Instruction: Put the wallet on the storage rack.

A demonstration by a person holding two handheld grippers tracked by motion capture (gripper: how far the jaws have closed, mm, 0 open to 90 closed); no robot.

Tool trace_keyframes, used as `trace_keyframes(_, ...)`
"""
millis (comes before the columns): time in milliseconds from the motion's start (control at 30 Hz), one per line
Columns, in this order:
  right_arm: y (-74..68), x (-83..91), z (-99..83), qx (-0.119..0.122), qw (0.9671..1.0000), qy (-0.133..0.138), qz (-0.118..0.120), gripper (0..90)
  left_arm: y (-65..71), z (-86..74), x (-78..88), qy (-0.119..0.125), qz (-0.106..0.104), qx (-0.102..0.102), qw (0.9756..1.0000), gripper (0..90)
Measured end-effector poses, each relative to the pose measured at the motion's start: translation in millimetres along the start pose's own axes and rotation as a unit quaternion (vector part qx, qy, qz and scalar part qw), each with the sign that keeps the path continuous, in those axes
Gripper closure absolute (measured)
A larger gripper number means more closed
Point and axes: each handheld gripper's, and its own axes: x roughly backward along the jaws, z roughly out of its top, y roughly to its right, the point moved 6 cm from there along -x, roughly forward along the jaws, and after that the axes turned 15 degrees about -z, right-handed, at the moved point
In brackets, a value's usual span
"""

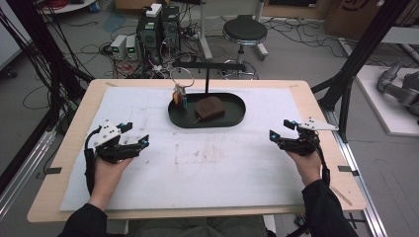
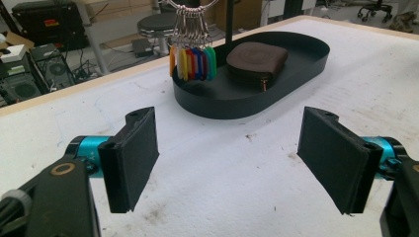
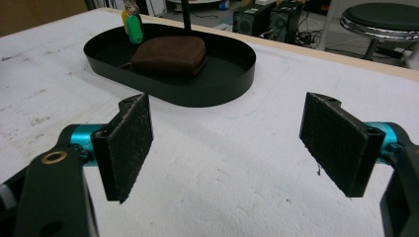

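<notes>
Looking along the left gripper (image 2: 228, 163), jaws spread wide with nothing between them, black pads (image 2: 136, 158) facing each other above a white table cover (image 2: 237, 197) marked with faint stains. Beyond, a black oval tray (image 2: 296, 84) holding a brown zipped pouch (image 2: 257, 61) lying flat. At the tray's left end, a bunch of coloured key tags (image 2: 193, 63) hanging from a metal ring. Farther back, a black stool (image 2: 155, 24) and computer cases (image 2: 29, 74) on the floor.

left gripper (image 1: 133, 134), right gripper (image 1: 282, 130): black bodies, teal joints, flat black pads, grey plates, trailing cables; dark sleeves.
</notes>
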Motion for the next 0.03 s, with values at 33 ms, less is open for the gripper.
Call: trace_keyframes(33,0.4,0.1,-0.2,0.0,1.0,-0.001,0.0,21.1,-0.3,-0.2,-0.3,0.0,0.0,0.001,1.0,23.3)
